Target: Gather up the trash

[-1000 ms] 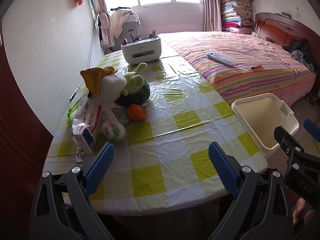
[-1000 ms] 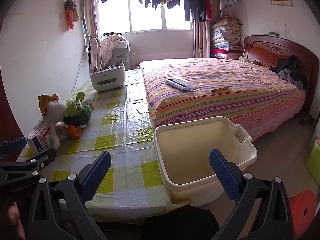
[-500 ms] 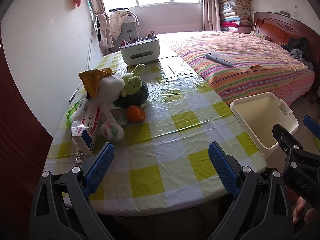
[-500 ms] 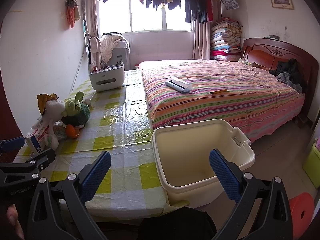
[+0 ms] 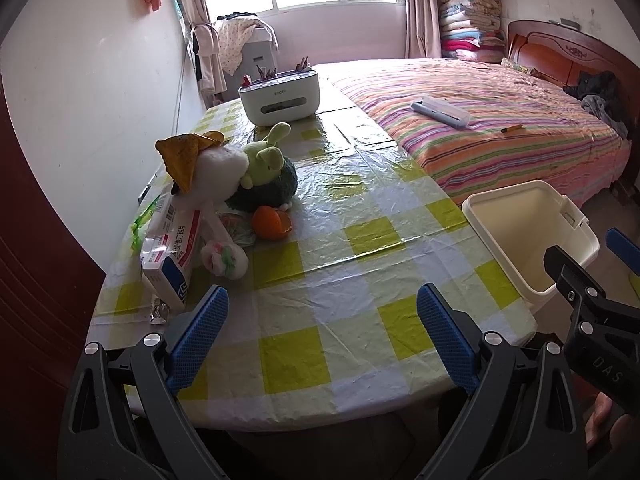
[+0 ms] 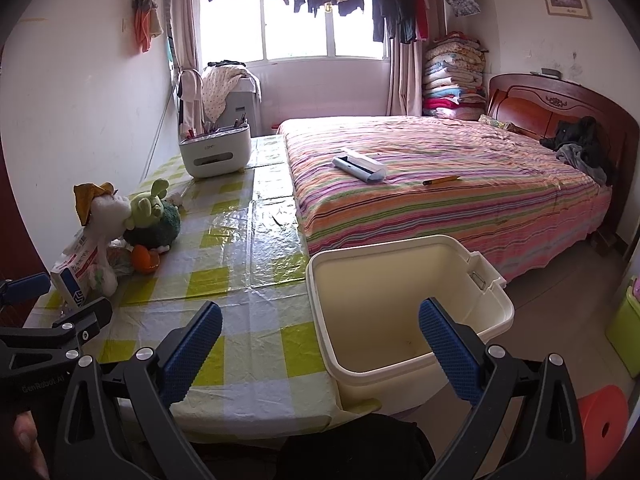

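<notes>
A cream plastic bin [image 6: 408,304] stands on the floor against the right edge of the checked table [image 5: 320,280]; it also shows in the left wrist view [image 5: 528,236]. Trash lies at the table's left: an orange peel [image 5: 272,222], a crumpled wrapper ball [image 5: 224,258], a white and red carton [image 5: 172,252] and a small foil scrap [image 5: 158,314]. My left gripper [image 5: 320,328] is open and empty over the table's near edge. My right gripper [image 6: 320,348] is open and empty, above the bin's near left rim.
Plush toys [image 5: 240,172] sit behind the trash near the wall. A white organiser box [image 5: 280,98] stands at the table's far end. A striped bed [image 6: 440,184] runs along the right. A red stool [image 6: 600,420] and a green tub [image 6: 626,332] stand on the floor.
Both grippers have pulled back slightly, so the table and bin look a little farther away. Both stay open and nothing on the table has moved.
</notes>
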Tool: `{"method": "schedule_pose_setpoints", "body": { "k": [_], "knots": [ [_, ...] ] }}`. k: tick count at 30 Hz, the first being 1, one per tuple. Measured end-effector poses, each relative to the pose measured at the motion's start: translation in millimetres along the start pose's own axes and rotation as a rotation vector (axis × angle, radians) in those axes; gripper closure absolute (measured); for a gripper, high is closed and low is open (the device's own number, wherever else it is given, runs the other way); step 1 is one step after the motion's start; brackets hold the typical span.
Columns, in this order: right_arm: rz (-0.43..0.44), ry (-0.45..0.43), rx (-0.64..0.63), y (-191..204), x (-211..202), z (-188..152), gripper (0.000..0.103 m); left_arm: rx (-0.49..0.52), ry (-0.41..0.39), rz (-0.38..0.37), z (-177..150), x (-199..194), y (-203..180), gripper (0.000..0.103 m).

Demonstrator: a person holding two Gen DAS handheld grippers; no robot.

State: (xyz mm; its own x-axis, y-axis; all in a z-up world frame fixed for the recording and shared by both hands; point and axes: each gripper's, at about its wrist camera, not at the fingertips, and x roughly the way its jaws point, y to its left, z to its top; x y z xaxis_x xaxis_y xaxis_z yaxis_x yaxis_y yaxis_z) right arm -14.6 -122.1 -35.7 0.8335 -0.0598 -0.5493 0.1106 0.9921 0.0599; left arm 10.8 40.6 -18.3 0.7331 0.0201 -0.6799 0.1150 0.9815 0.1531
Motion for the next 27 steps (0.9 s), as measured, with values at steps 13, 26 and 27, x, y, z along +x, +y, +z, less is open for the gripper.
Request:
{"method": "schedule_pose_setpoints", "body": {
  "k": [13,26,27],
  "knots": [
    [-0.002,0.011,0.003,-0.6,1.5,-2.9,0.007,0.011,0.014,0.000,-4.0,3.7,-1.1,0.009],
    [-0.003,0.018,0.005,-1.6,2.6,-3.8,0.007,0.022,0.018,-0.001,-6.0,3.7,-3.7,0.009],
    [-0.004,0.019,0.004,-1.7,2.6,-3.9,0.007,0.022,0.019,-0.001,-6.3,3.9,-3.8,0.009]
  ]
}}
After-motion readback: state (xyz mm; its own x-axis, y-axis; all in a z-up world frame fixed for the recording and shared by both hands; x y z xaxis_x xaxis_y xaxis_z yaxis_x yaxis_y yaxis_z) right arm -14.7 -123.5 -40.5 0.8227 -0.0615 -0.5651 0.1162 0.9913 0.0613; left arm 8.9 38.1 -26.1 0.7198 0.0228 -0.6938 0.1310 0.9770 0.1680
